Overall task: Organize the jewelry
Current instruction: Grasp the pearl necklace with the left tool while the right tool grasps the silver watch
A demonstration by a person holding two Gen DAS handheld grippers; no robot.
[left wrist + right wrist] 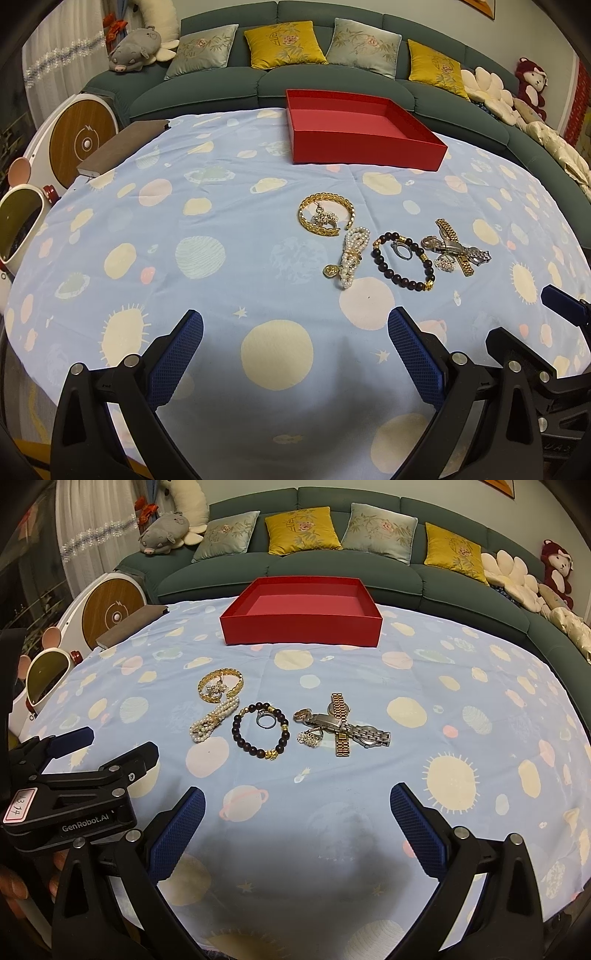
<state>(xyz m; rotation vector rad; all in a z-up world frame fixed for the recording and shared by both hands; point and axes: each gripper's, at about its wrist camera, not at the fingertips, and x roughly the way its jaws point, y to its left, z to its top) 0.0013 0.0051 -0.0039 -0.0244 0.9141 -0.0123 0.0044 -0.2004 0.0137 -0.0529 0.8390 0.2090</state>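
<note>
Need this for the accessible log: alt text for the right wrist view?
Open right tongs hover over a blue planet-print cloth, facing a row of jewelry: gold bangle, pearls, dark bead bracelet, crossed watches. An empty red box sits behind them; the left tongs show at left.

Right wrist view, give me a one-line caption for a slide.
Open right gripper and left gripper hover before bracelets and watches on a planet-print cloth, empty red box behind.
</note>
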